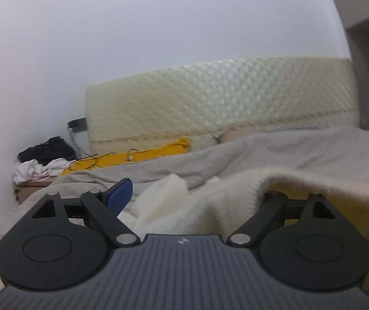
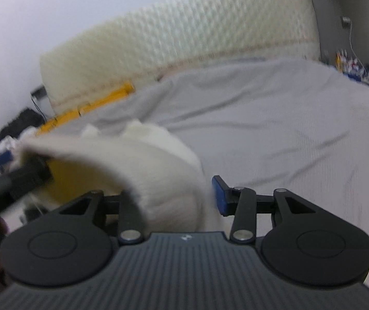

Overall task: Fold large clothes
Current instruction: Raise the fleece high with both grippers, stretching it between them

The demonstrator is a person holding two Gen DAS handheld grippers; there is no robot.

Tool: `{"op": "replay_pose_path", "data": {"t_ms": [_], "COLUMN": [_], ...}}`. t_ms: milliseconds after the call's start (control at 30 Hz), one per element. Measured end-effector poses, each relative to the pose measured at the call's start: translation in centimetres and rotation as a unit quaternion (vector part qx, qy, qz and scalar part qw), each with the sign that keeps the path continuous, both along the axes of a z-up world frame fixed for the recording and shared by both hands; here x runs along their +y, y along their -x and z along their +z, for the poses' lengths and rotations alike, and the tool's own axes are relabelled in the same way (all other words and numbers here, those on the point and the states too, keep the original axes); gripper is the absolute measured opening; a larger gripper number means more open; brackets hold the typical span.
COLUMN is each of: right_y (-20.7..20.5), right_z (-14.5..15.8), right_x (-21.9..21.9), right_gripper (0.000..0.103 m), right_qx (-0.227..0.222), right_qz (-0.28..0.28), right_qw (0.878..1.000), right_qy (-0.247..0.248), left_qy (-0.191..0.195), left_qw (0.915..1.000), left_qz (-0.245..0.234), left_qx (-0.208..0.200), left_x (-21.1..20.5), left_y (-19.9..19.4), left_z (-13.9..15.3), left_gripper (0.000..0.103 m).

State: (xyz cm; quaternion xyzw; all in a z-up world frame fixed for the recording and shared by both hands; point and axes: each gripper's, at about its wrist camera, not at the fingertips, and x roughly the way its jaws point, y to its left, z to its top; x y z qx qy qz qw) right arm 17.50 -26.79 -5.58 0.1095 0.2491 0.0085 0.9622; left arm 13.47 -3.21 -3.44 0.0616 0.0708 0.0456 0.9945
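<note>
A fluffy cream-white sweater [image 1: 210, 206] is bunched on the grey bed sheet [image 1: 262, 155]. My left gripper [image 1: 192, 196] has jaws set wide apart; the blue left pad [image 1: 119, 196] shows, and the sweater drapes over and hides the right finger. In the right wrist view the sweater [image 2: 158, 170] lies over my right gripper [image 2: 174, 196] and covers its left finger; the blue right pad [image 2: 219, 196] shows beside the cloth. Its jaws also stand wide, with cloth between them. The left gripper's dark body [image 2: 16, 178] shows at the left, blurred.
A quilted cream headboard [image 1: 223, 98] stands behind the bed. A yellow cloth [image 1: 132, 157] with a cable lies near it. Black and white clothes [image 1: 42, 160] are piled on a side table at the left. Small items [image 2: 352, 67] sit at the far right.
</note>
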Motion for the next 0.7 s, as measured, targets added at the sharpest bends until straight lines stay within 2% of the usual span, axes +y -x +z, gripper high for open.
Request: {"op": "replay_pose_path", "data": {"t_ms": [100,233,300,467,700], "right_y": [-0.6,-1.3,-1.2,-0.7,0.6], "right_z": [-1.4,-2.8,-2.8,-2.1,0.4], "right_x": [0.6,-0.2,-0.2,-1.2,-0.5], "right_gripper": [0.044,0.044,0.044,0.044,0.045], "right_qx": [0.026,0.059,0.056,0.034,-0.062], "right_qz": [-0.005,-0.018,-0.028,-0.054,-0.047], "right_qw": [1.0,0.997,0.998,0.998,0.997], "right_qy": [0.012,-0.037,-0.03,-0.03,0.006], "left_qy": [0.034,0.049,0.059,0.076,0.097], "left_qw": [0.9992,0.9985,0.998,0.9969,0.9935], "left_qz": [0.019,0.023,0.019,0.02,0.042], "left_qx": [-0.01,-0.01,-0.004,0.002,-0.041], "left_x": [1.1,2.0,2.4,3.2,4.5], "left_y": [0.0,0.5,0.9,2.4,5.5], "left_z": [0.6,1.1,1.0,0.9,2.3], "left_gripper": [0.09,0.09,0.09,0.09,0.09]}}
